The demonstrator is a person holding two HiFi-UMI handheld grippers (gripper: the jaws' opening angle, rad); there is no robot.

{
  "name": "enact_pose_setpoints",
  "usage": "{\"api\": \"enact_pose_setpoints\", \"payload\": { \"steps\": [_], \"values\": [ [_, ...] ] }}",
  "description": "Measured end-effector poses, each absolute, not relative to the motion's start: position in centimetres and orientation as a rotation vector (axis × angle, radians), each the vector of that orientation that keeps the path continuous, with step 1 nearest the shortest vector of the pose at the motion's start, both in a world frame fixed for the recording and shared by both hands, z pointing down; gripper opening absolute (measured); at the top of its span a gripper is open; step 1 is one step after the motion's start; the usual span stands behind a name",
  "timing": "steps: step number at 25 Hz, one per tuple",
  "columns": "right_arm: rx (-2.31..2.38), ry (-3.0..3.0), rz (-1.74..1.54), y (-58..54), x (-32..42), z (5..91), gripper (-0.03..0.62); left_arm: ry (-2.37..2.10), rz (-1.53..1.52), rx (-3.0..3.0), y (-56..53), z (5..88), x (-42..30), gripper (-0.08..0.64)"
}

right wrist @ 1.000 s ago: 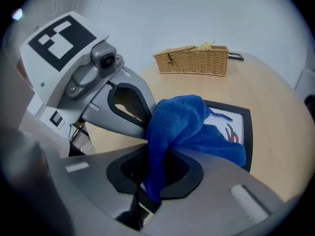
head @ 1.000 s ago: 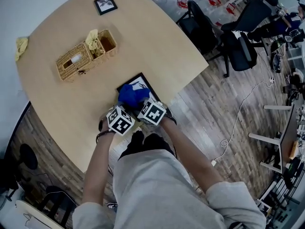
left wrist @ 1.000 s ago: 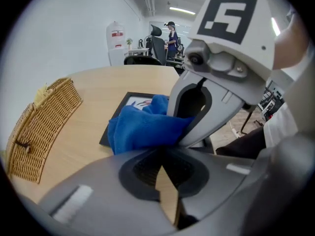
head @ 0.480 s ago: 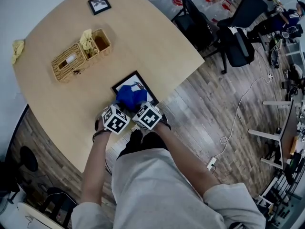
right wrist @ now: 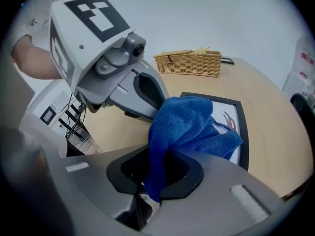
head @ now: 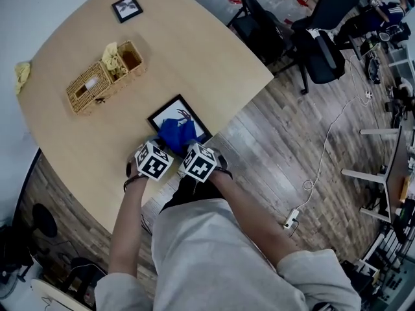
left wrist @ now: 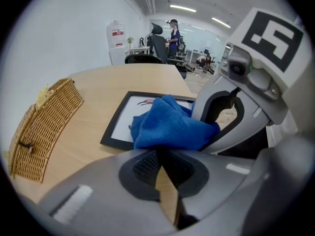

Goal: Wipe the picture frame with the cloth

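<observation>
Black-framed picture (head: 170, 114) lies flat nr light wooden table's (head: 214, 57) edge, 12 o'clock of both grippers. Right gripper (right wrist: 152, 176) pinches blue microfibre cloth (right wrist: 189, 122), bulk draped on glass, prob. for wiping. Left gripper (left wrist: 160, 156) pressed together, empty, at cloth's 9 o'clock.

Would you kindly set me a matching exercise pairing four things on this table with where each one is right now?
Things:
1. blue cloth
2. large picture frame
3. wicker basket
4. small picture frame

Places:
A. near the far edge of the table
B. clamped in the right hand-held gripper
C. flat on the table, partly under the cloth
D. mid-table, with a yellow cloth in one compartment

Pairs: 1-B, 2-C, 3-D, 4-A
</observation>
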State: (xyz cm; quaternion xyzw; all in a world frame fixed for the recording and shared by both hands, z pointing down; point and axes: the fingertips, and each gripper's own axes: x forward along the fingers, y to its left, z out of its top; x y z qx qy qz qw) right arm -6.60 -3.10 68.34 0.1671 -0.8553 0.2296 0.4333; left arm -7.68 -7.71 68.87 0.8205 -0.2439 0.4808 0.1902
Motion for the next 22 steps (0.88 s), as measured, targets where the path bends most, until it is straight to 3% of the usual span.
{"api": "enact_pose_setpoints", "payload": {
  "steps": [9, 22],
  "values": [
    [0.299, -2.113, 0.454, -1.2, -6.9, 68.0, 0.043, -0.697, 1.355, 2.286, -7.8, 68.8, -7.7, 0.054],
    [0.388, -2.160, 0.577, -0.3, -6.2, 68.0, 0.043, -0.717, 1.341, 2.276, -7.8, 68.7, -7.7, 0.054]
  ]
}}
